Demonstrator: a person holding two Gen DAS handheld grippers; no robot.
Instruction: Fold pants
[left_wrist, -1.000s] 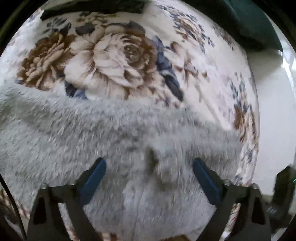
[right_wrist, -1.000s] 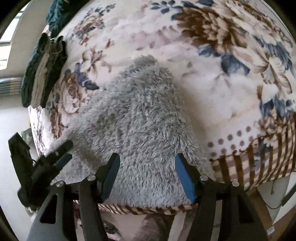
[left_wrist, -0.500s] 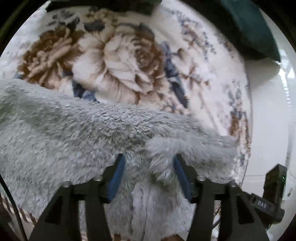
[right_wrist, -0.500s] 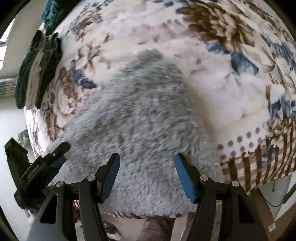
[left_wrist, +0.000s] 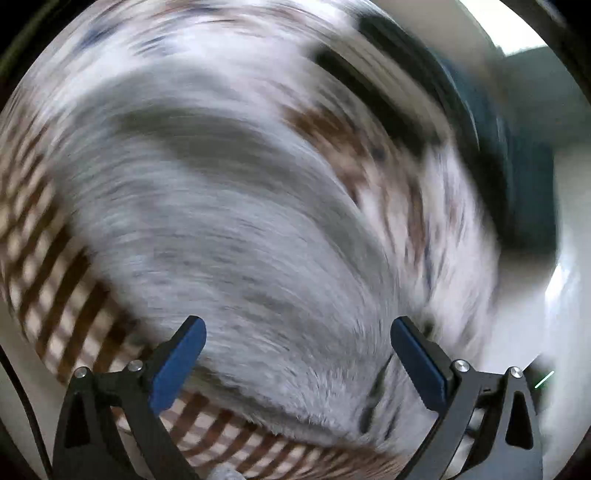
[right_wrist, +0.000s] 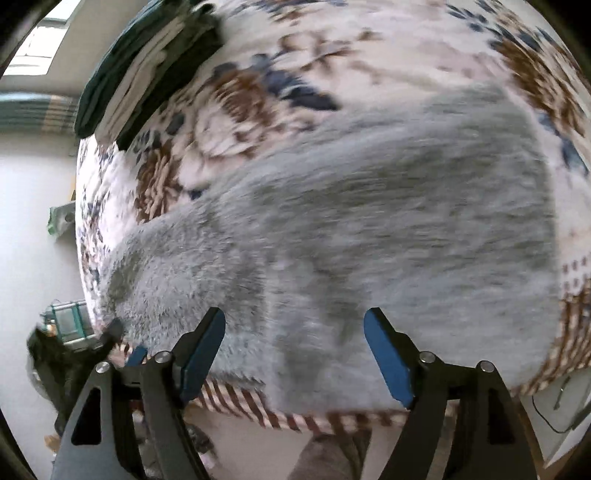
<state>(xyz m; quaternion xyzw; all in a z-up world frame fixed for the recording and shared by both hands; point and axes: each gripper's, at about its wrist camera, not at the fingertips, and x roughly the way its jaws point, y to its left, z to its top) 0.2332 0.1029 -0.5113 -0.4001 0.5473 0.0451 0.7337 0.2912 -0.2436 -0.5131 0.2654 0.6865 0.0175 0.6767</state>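
Left gripper (left_wrist: 297, 332): jaws opening, blue pads spread wide and clear of the cloth, nothing between them. This view is smeared throughout — edges and folds cannot be made out.

Right gripper (right_wrist: 294, 326): jaws opening, pads apart, nothing clamped.

Pants (right_wrist: 351, 229): grey, fluffy, lying in a broad heap on the blanket (right_wrist: 369, 48) just ahead of and below both grippers; their near edge reaches the blanket's striped border. In the left view the pants (left_wrist: 221, 221) fill the middle.

Blanket: floral, brown and blue, cut off by the lens rim.

Folded clothes (right_wrist: 147, 62): dark green and white, at the far corner — sharp only in the right view, which alone also shows the left gripper at lower left.
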